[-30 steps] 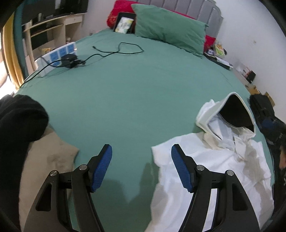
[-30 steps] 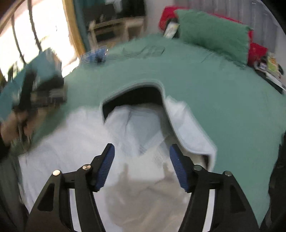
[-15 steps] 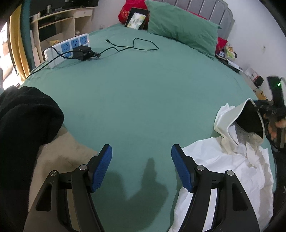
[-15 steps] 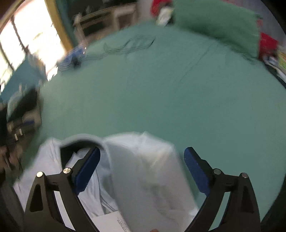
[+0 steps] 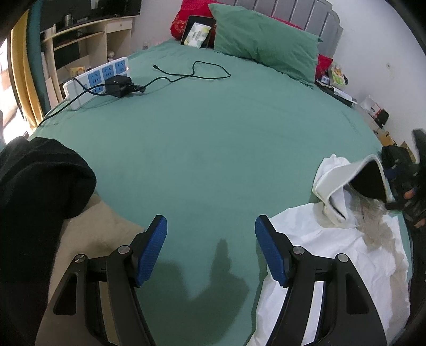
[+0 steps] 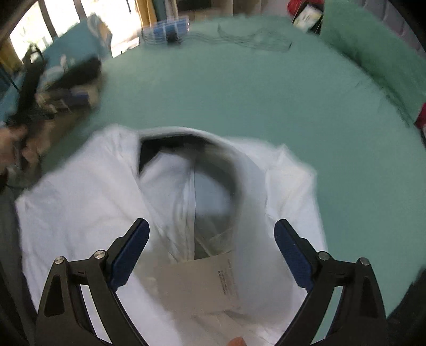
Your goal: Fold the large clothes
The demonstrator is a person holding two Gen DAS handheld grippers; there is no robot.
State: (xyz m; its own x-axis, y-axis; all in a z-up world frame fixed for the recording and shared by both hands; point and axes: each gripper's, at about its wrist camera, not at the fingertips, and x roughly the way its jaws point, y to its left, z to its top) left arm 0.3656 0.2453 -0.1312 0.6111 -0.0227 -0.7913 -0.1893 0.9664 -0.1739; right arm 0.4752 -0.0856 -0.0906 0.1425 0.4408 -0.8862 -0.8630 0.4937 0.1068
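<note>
The white hooded garment (image 6: 87,202) lies crumpled on the green bed sheet (image 5: 213,149), near the bed's lower right edge as the left wrist camera sees it (image 5: 343,247). Its hood (image 5: 354,181) stands up and gapes open, dark inside, with a pale rim. In the right wrist view, which is smeared with motion blur, a paper tag (image 6: 202,284) with small printed lines rests on the fabric just below the neck opening.

The right gripper (image 6: 211,252) hangs directly over the garment, its jaws spread wide with the hood opening and tag between them; the blue pads (image 6: 293,255) clasp nothing. The left gripper (image 5: 210,250) is over bare sheet just beside the garment's left edge, jaws likewise wide apart and empty, its right finger overlapping the white cloth in the picture; whether it touches I cannot tell. The shadow (image 5: 215,276) of the tool falls on the sheet between the fingers.

To the left, a black garment (image 5: 37,202) is heaped on top of a beige one (image 5: 95,239) at the bed's edge. Further up the bed sit a white power strip (image 5: 95,79) with blue sockets, a black charger (image 5: 118,82) plugged into it and a black cable (image 5: 191,74) looping across the sheet. A green pillow (image 5: 266,48) leans at the grey headboard (image 5: 293,10), with a red cushion (image 5: 183,18) and a tablet (image 5: 198,32) beside it.
</note>
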